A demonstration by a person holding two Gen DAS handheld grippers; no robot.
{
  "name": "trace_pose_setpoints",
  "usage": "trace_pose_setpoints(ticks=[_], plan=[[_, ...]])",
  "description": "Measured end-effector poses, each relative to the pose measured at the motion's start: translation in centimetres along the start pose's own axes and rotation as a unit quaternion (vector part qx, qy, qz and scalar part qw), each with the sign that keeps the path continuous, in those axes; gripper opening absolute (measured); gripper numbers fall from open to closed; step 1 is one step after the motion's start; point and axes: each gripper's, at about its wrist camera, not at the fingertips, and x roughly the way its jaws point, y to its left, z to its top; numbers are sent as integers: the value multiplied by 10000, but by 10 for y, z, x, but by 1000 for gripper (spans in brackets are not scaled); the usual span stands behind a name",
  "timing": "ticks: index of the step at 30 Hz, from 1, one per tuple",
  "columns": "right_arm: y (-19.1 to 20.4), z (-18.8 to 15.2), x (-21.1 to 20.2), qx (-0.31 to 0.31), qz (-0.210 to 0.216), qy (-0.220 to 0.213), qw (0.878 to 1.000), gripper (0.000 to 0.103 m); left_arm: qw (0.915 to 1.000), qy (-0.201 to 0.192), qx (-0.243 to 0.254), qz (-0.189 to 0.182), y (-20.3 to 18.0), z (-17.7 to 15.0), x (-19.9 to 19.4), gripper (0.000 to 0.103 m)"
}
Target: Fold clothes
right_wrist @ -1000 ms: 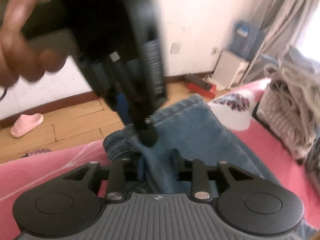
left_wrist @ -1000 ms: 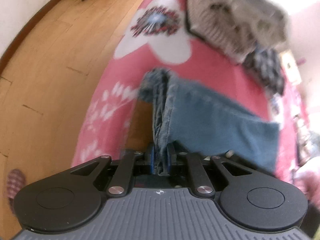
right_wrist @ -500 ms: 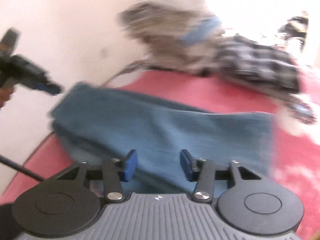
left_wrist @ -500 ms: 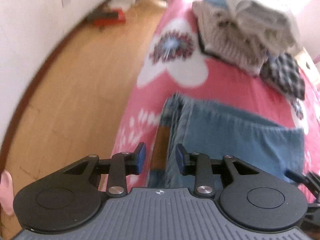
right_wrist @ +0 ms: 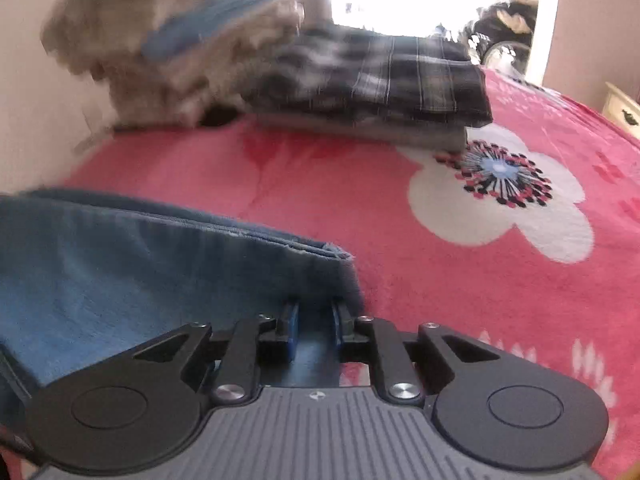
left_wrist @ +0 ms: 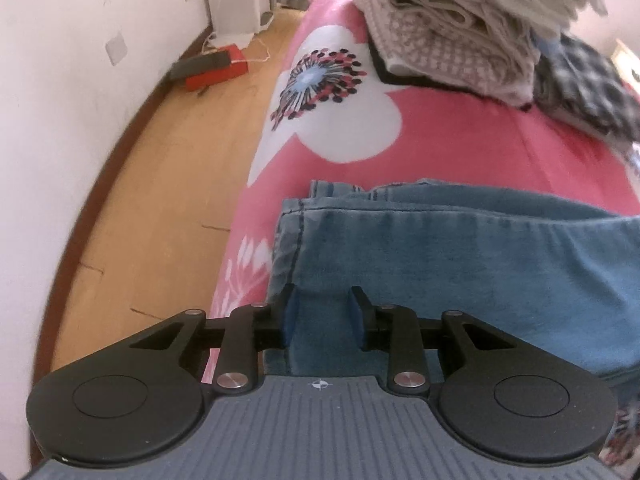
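Folded blue jeans point(left_wrist: 460, 256) lie flat on the pink flowered bedspread point(left_wrist: 440, 136). My left gripper point(left_wrist: 322, 316) is open, its blue pads low over the jeans near their left seamed edge. In the right wrist view the jeans point(right_wrist: 120, 272) fill the lower left, and my right gripper point(right_wrist: 314, 326) is open over their right corner, the pads straddling the denim edge without closing on it.
A pile of folded knitwear point(left_wrist: 452, 24) and a dark plaid garment point(left_wrist: 588, 80) sit at the far end of the bed; they also show in the right wrist view point(right_wrist: 380, 76). Wooden floor point(left_wrist: 160, 200), a red box point(left_wrist: 216, 72) and a white wall lie left.
Both grippers were shut on the jeans a second ago and have since opened. The jeans now lie flat on the bed, and both grippers have dropped low over opposite ends.
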Motion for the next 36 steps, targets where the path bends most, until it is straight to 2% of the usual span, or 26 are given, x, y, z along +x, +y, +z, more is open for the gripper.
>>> trace_pose_setpoints(ticks=[4,6,8,9,10,12,13,17,19,21,23,25,26,28,29,31,32,33,35,36], plan=[[1,21,-23,48,364,-407,9985,17,9999,22,99,81,-1,2,2,29],[4,30,-5,-17,403,-385,9984,16,9999,29,116,101,0,3,2,30],[-1,26,30,-20,180,-65,9998,12,9998,53,122,132,0,4,5,32],[-9,22,39,154,241,-94,9995,9,9999,66,89,131,0,5,7,32],[-12,23,36,214,255,-111,9994,5,9998,78,66,143,1,6,7,32],[-17,27,26,264,241,-115,9993,3,9998,94,24,177,2,7,8,40],[-20,29,21,289,234,-117,9992,7,9998,102,3,194,3,7,9,43],[-23,28,-27,181,1055,-216,9940,9,9997,110,-78,223,7,7,10,44],[-12,16,-34,-210,1330,35,9909,8,9997,82,-25,250,5,6,11,44],[-6,-10,-15,-666,996,566,9912,5,9996,56,27,280,4,5,11,44],[-16,-14,-15,-360,1041,542,9924,4,9996,43,28,269,4,5,11,44],[-20,-1,-29,-66,1073,433,9933,10,9996,30,58,275,4,5,11,44],[-19,5,-41,-26,1351,264,9905,10,9995,25,100,297,3,5,11,44],[-4,9,-57,-335,1823,200,9825,10,9993,17,157,329,1,5,11,44],[8,5,-60,-677,1968,299,9777,10,9993,14,151,332,1,5,11,44],[27,-14,-47,-1233,1968,765,9697,8,9994,0,130,332,2,4,11,44],[33,-28,-38,-1568,1809,989,9659,4,9994,-10,122,331,2,4,11,44],[34,-36,-36,-1736,1754,963,9643,4,9994,-23,133,330,2,3,11,44],[38,-26,-44,-1662,1621,1056,9669,4,9992,-57,208,323,1,2,11,44],[42,-20,-53,-1688,1567,1001,9679,8,9992,-70,249,320,1,2,11,45]])
